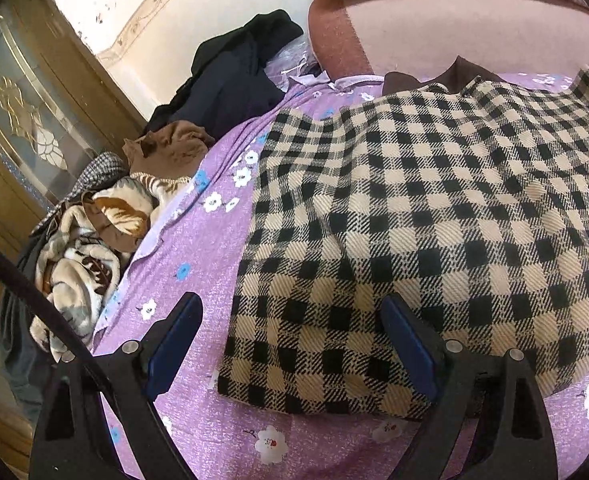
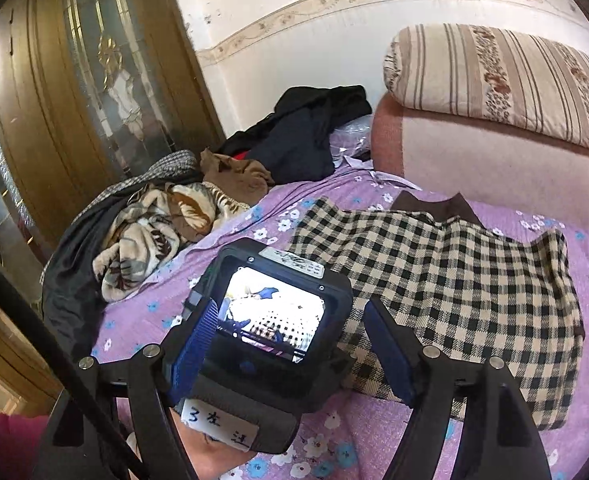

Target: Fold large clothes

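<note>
One checked garment (image 1: 414, 216) is counted, spread on the one bed (image 1: 198, 304) with its purple flowered sheet. Two grippers are counted, each with two blue-padded fingers (image 1: 174, 336); the left gripper (image 2: 270, 320), carrying one lit screen, is seen at 6 o'clock in the right wrist view. One heap of unfolded clothes (image 2: 150, 232) is counted at 9 o'clock, in which at least four pieces can be told apart; an exact number cannot be given. One striped pillow (image 2: 494, 80) is counted at 1 o'clock, on one pink cushion (image 2: 494, 168). One wooden door (image 2: 94, 80) is counted at 10 o'clock.
</note>
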`<action>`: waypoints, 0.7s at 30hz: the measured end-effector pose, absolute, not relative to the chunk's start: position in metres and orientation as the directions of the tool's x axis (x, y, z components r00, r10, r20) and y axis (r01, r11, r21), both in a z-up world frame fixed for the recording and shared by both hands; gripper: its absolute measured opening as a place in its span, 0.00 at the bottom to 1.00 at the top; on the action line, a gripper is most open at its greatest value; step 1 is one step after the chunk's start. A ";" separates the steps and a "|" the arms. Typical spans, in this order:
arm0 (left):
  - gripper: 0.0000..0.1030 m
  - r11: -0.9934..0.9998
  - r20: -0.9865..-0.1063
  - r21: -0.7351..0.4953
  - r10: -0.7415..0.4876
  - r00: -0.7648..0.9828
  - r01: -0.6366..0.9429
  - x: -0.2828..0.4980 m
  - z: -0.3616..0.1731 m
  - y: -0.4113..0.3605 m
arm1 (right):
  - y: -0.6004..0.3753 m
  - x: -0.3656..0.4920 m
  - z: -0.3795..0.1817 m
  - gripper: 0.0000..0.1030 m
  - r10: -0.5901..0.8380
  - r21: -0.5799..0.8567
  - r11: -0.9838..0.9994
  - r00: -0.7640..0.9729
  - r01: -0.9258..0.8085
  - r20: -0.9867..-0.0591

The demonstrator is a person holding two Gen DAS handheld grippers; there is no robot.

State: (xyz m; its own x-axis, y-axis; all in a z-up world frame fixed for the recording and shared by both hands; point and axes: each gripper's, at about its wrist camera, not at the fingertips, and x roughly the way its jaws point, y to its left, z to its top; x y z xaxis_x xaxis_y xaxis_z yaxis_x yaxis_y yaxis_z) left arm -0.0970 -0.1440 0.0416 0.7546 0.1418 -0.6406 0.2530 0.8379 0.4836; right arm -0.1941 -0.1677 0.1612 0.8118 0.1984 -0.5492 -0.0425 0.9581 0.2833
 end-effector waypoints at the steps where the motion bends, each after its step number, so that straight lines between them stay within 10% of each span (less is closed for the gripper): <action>1: 0.88 0.838 -0.640 0.483 0.140 0.755 0.254 -0.098 0.042 -0.144 | -0.171 -0.194 0.160 0.78 0.198 0.293 0.955 0.813 -0.035 -0.548; 21: 0.88 0.836 -0.652 0.476 0.127 0.748 0.273 -0.102 0.042 -0.145 | -0.184 -0.193 0.160 0.80 0.198 0.325 0.946 0.809 -0.010 -0.553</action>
